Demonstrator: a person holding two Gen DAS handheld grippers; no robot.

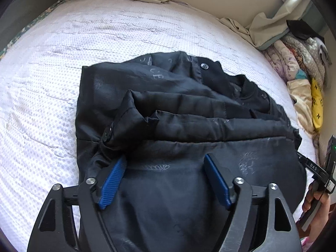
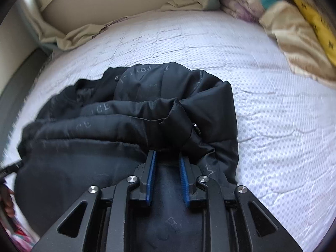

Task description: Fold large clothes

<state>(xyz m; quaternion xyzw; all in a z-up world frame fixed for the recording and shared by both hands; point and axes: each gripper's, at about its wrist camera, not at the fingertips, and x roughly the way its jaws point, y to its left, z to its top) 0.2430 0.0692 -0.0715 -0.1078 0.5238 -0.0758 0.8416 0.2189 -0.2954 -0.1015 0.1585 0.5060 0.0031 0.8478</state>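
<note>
I have the black jacket (image 1: 178, 113) lying bunched in the middle of the mattress (image 1: 84, 42), lining side up, with a fold of it doubled over toward me, so I judge I am at the end of one fold and letting go. My left gripper (image 1: 164, 161) stands wide apart over the near edge of the cloth, its blue pads clear of the fabric and holding nothing. My right gripper (image 2: 167, 157) is parted only a little, and its tips sit right at the rolled edge of the fold; fabric lies between the fingers, but I cannot tell whether the pads press on it. Next I would lift both tools clear, then take the two near corners and bring them over for another fold, smoothing the puffy lining first since it looks slippery and inclined to spring back. The mattress has a white dotted cover; a beige sheet (image 1: 252, 27) is crumpled along the far wall, and a heap of other laundry (image 1: 302, 71) sits at one side.
</note>
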